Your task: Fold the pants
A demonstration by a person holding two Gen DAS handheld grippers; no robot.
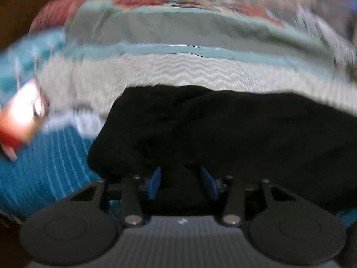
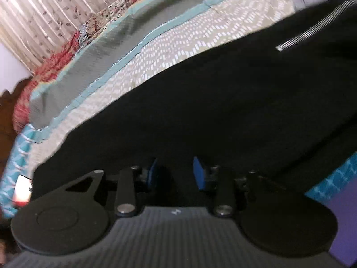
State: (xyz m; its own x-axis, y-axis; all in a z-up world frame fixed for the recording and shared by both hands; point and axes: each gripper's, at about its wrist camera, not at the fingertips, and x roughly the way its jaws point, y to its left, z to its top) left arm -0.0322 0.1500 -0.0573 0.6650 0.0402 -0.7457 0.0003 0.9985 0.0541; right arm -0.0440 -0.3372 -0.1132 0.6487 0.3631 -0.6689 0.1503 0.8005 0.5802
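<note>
The black pants (image 1: 223, 129) lie on the bed, bunched right at the tips of the left hand-held gripper (image 1: 181, 182), whose two blue pads (image 1: 155, 183) stand apart with dark cloth filling the gap; whether they pinch it I cannot tell, as the view is blurred. In the right wrist view the pants (image 2: 212, 102) spread wide in front of the right hand-held gripper (image 2: 175, 174), its blue pads (image 2: 199, 174) also apart, black fabric between and past them, grip unclear. One pair of pants, one silver zipper (image 2: 312, 25) on it near the upper right. The quilt (image 2: 169, 44) has a cream zigzag band, a grey band and teal strips; bare quilt stretches beyond the far edge of the pants toward the curtain (image 2: 44, 15). A red and white object (image 1: 20, 116) sits at the left, too blurred to name
</note>
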